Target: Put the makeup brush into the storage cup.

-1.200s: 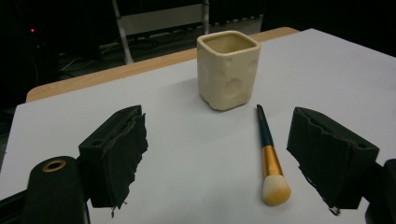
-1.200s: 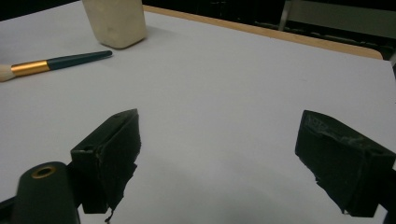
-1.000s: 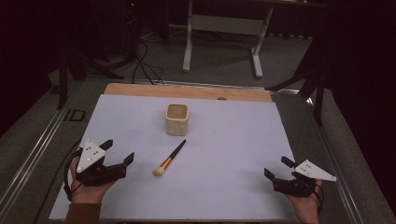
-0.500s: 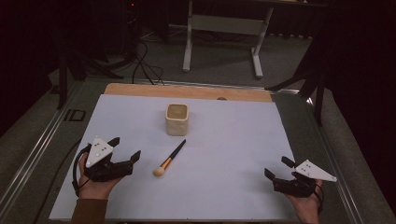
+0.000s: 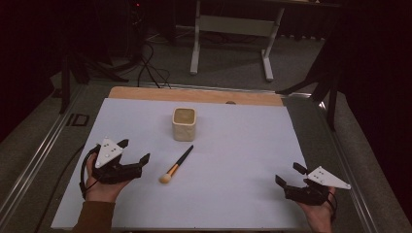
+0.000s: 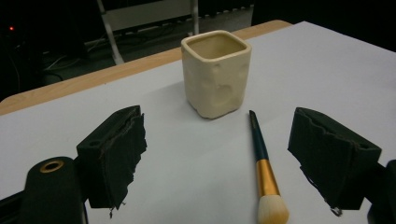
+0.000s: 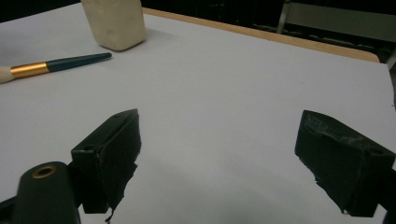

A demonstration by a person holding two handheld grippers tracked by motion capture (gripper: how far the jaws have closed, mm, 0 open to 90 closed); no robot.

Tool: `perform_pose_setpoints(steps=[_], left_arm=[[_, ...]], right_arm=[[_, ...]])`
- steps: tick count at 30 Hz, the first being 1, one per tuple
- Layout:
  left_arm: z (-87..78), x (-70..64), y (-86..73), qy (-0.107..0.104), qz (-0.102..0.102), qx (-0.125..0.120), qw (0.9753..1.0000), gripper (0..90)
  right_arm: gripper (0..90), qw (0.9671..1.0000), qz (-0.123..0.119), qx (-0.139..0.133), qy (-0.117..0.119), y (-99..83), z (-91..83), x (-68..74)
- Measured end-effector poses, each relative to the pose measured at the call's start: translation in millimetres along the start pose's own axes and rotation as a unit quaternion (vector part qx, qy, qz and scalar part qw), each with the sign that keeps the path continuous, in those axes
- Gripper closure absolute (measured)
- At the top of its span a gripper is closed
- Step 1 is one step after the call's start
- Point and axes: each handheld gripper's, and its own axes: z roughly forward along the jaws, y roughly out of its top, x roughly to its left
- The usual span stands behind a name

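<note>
Left gripper (image 5: pixel 130 154) wide open, nothing between the jaws, low over the white sheet (image 5: pixel 233 145) at the near-left. Right gripper (image 5: pixel 287 175) open as well, empty, parked at the near-right corner, well apart from the action.

Brush (image 5: pixel 176 164) flat on the sheet, just right of the left gripper and near the middle. Long axis on a diagonal: pale bristle tip toward the person and left, dark handle running away and right, ending near the cup (image 5: pixel 184 124). Cup upright, just beyond the handle end, close but not touching as far as can be told.

From the left gripper view: brush (image 6: pixel 264 174) between the two jaws but closer to the right-hand one, gold ferrule and bristles nearest, handle pointing off toward the cup (image 6: pixel 215 72). From the right gripper view: brush (image 7: pixel 53 65) far off at upper left, cup (image 7: pixel 114 21) beside it.

Clearly the left hand's pick. Probably a short push forward and slightly right, jaws across the handle, not along it. Closing near the ferrule looks simplest; cup close by, so care with the far end.
</note>
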Motion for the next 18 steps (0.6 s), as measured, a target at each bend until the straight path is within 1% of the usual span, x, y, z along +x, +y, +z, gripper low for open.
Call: perform_pose_setpoints(steps=[3, 8, 18], left_arm=[[3.2, -0.4, 1.7, -0.005, 0.003, 0.001, 1.0000, 17.9], [7.9, -1.5, 3.8, -0.006, 0.006, 0.004, 1.0000, 17.7], [13.6, -2.9, 7.9, -0.008, 0.003, 0.001, 1.0000, 17.6]], right_arm=[[13.8, 1.0000, 0.000, 0.000, 0.000, 0.0, 0.0, 0.1], [13.8, 1.0000, 0.001, -0.001, 0.001, -0.1, -0.1, -0.1], [13.7, 1.0000, 0.000, 0.000, 0.001, -0.2, -0.4, -0.2]])
